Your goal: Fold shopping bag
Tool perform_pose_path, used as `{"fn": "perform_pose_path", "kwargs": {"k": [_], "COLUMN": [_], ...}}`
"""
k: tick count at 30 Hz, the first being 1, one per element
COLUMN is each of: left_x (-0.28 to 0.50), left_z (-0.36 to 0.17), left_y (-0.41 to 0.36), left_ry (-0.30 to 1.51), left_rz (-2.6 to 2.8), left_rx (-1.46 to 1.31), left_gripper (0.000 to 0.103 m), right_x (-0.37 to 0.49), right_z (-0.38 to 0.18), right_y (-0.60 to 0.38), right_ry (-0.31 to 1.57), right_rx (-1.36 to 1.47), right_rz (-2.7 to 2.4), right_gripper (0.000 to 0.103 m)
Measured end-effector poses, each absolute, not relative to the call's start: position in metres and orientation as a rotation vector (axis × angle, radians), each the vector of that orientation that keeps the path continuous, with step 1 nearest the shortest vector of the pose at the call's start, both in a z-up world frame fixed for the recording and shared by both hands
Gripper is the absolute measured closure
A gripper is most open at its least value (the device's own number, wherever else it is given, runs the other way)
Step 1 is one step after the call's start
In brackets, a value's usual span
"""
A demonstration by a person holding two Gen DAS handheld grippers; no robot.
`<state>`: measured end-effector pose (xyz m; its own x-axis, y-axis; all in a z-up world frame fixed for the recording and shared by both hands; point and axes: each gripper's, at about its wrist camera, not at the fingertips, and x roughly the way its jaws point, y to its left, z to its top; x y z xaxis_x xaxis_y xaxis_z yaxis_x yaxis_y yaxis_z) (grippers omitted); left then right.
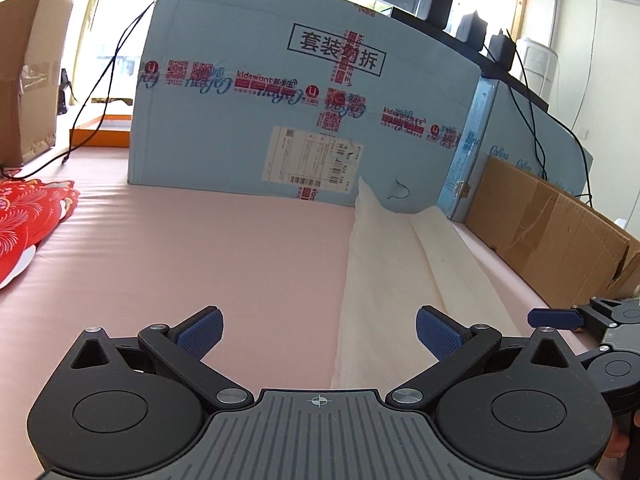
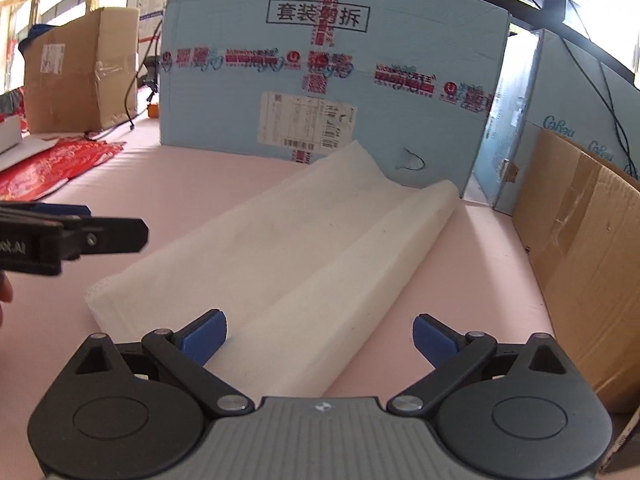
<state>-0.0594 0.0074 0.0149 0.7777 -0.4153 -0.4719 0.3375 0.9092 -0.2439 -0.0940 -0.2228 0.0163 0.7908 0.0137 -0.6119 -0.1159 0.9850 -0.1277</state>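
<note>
A white shopping bag lies flat on the pink table, folded lengthwise into a long strip that runs toward the blue box. In the left wrist view the bag sits to the right of centre. My left gripper hovers open over the bag's near left edge with nothing between its blue pads. My right gripper is open above the bag's near end, holding nothing. The left gripper's fingers show at the left edge of the right wrist view, and the right gripper's fingertip shows at the right of the left wrist view.
A large light-blue carton stands behind the bag. A brown cardboard box lines the right side. A red patterned bag lies at the left. Another brown box sits at the back left. Black cables hang over the cartons.
</note>
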Motion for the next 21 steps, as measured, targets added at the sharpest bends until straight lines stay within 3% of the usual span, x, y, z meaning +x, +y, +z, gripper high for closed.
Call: {"fn": "perform_pose_path", "kwargs": {"k": [10,13,15,18,21], "left_x": [-0.061,-0.061,-0.062,-0.063,-0.066], "left_z": [0.005,0.002,0.001,0.001,0.002], "left_y": [-0.020,-0.030,-0.032,-0.032,-0.026], "left_ry": [0.619,0.638,0.637,0.640,0.641], "left_rz": [-0.528,-0.516,-0.510,-0.510,-0.546], "left_rx": [-0.120,-0.078,-0.063,-0.062,-0.113], "left_gripper": [0.004,0.027,0.051,0.080,0.084], "right_x": [-0.144,-0.163,-0.172,-0.175,-0.173], "right_z": [0.025,0.041,0.049,0.051,0.046], "right_y": [-0.296,-0.302,-0.299,-0.291,-0.285], "right_ry": [0.611,0.517,0.461,0.448,0.478], "right_rx": [-0.023,0.069,0.092,0.080,0.072], "right_rz": [-0.182,-0.126,-0.089,-0.043,0.003], "right_gripper": [0.006,0.006,0.005,0.004,0.004]}}
